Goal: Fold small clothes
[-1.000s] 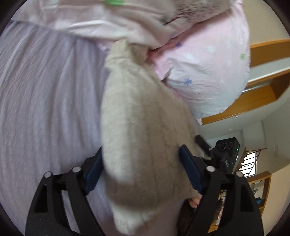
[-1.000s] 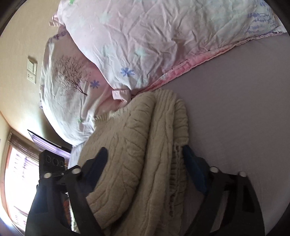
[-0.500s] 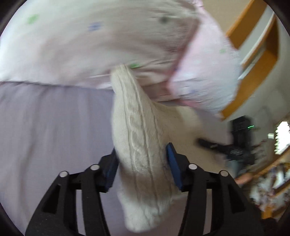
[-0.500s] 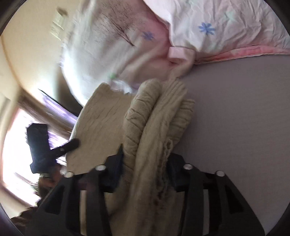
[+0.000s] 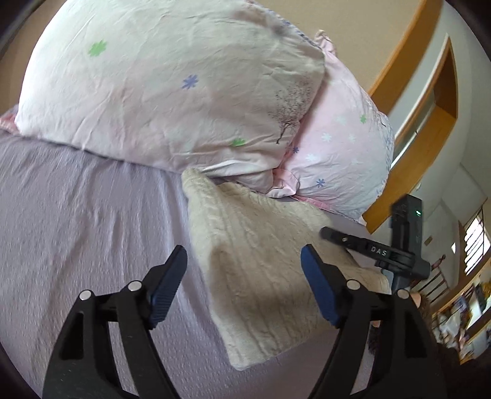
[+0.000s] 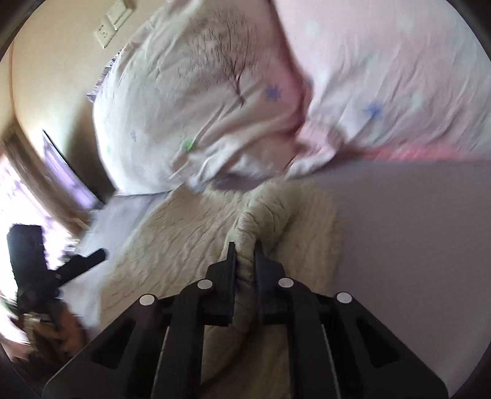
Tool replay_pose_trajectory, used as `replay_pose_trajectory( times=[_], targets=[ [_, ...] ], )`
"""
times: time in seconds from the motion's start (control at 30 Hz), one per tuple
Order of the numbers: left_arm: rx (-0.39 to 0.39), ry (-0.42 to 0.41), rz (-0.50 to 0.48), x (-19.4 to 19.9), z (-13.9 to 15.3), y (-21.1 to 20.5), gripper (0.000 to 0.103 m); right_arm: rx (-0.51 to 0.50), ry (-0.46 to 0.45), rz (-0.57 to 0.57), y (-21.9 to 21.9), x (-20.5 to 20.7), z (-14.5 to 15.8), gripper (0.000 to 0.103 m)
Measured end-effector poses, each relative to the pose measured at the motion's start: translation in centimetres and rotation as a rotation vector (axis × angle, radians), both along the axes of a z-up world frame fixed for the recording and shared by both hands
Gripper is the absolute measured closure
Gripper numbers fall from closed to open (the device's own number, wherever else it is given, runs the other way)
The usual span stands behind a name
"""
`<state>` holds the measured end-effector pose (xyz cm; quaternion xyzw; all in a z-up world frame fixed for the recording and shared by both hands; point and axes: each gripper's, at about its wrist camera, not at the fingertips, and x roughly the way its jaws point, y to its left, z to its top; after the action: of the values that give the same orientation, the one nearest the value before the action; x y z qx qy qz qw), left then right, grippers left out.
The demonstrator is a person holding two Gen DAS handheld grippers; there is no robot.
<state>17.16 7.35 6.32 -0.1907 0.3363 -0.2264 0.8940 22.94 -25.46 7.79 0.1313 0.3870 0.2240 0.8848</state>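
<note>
One legible marking is present. The letters "DAS" appear in light characters on the black finger of the right claw [image 5: 373, 250], as seen from the left wrist view; the finger extends over the cream knitted garment [image 5: 260, 270]. A small green indicator light shows on the black camera housing [image 5: 406, 214] above that finger; it carries no readable characters. The pillows [image 5: 172, 92] bear printed star and tree motifs only, with no lettering. In the right wrist view, the wall plate [image 6: 107, 26] shows no readable label, and motion blur prevents reading anything else there.
</note>
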Motion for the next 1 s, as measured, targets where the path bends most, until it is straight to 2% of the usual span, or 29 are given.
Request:
replay_pose_trajectory(
  times=[0.07,0.13,0.17,0.23,0.3,0.37,0.43,0.5,0.63,0.73,0.77,0.83,0.9,0.93,1.0],
  targets=[
    [-0.01,0.004,0.002,0.0,-0.3,0.3,0.027,0.028,-0.013,-0.084,-2.4,-0.2,0.3,0.093],
    [-0.018,-0.003,-0.008,-0.1,-0.2,0.4,0.027,0.005,0.029,-0.192,-4.6,0.1,-0.5,0.093],
    [-0.012,-0.015,-0.021,-0.2,0.0,0.0,0.027,-0.008,0.057,-0.204,-5.2,0.7,-1.4,0.093],
    [0.023,-0.042,-0.044,-0.6,0.7,-0.8,0.027,-0.016,0.102,-0.176,-5.5,0.7,-2.6,0.091],
    [0.054,-0.078,-0.064,-1.2,1.6,-1.7,0.027,0.028,0.072,-0.178,-6.1,-0.1,-1.3,0.087],
    [0.066,-0.121,-0.101,-2.2,2.9,-2.8,0.024,0.072,0.01,-0.199,-6.7,-1.7,0.7,0.078],
    [0.061,-0.148,-0.138,-2.6,3.8,-3.8,0.018,0.125,-0.055,-0.147,-6.6,-3.4,2.3,0.077],
    [0.066,-0.161,-0.19,-2.5,4.5,-5.6,0.017,0.134,-0.058,-0.05,-5.0,-4.9,3.1,0.077],
    [0.148,-0.133,-0.245,-1.7,3.9,-9.2,0.017,0.053,-0.032,0.048,-1.8,-6.9,2.2,0.077],
    [0.254,-0.057,-0.276,-1.7,1.7,-10.9,0.018,-0.082,0.084,0.009,-0.6,-6.6,-1.0,0.075],
    [0.292,-0.034,-0.284,-1.9,0.8,-11.3,0.018,-0.042,0.071,0.006,-1.0,-6.8,-1.7,0.075],
    [0.327,-0.059,-0.274,-2.7,0.3,-11.5,0.018,-0.012,0.076,-0.006,-1.6,-7.1,-1.7,0.075],
    [0.315,-0.049,-0.263,-3.3,0.6,-10.8,0.018,-0.022,0.066,-0.017,-1.4,-7.5,-1.3,0.075],
    [0.294,-0.042,-0.259,-3.6,0.7,-10.4,0.018,-0.021,0.055,-0.027,-1.5,-7.9,-0.8,0.071],
    [0.218,-0.024,-0.234,-4.9,1.1,-8.6,0.018,0.024,0.017,-0.033,-2.1,-9.1,0.0,0.04]
  ],
)
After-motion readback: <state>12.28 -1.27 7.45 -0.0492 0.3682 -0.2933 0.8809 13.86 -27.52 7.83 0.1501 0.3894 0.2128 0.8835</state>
